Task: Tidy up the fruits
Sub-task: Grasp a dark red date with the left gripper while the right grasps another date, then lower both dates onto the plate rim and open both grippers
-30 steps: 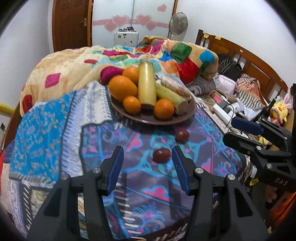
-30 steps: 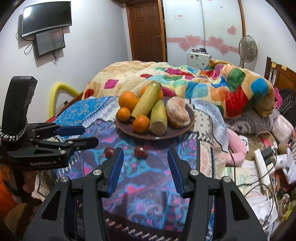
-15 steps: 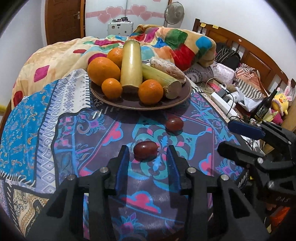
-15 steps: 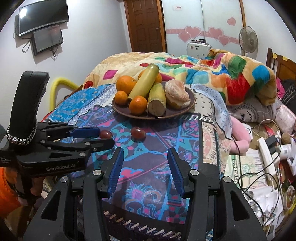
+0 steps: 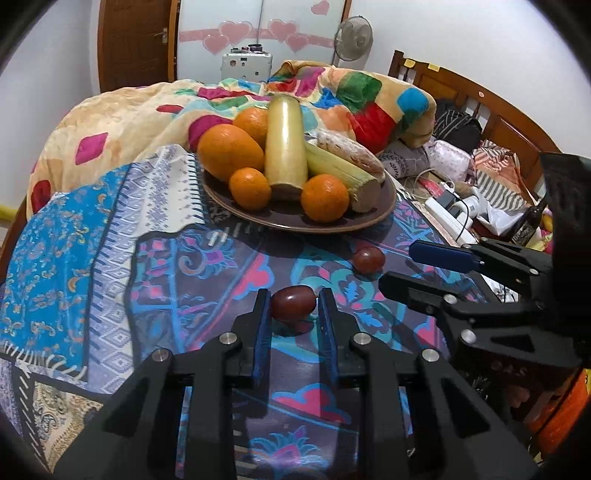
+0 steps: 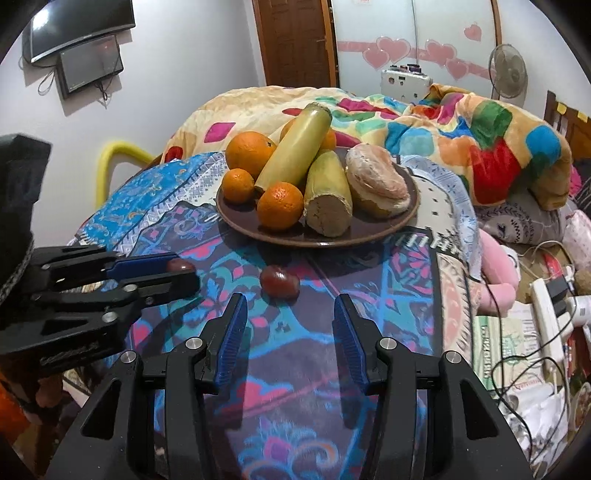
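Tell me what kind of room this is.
Most likely a bedroom: a wooden bed frame, a patchwork quilt heaped behind the fruit plate, and a wall-mounted TV.

Two wrist views, angled down, sharing the fruit plate (image 5: 384, 206)

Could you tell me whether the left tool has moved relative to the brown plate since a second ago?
Yes. The left tool has advanced toward the brown plate, its jaws just closing onto the dark red fruit.
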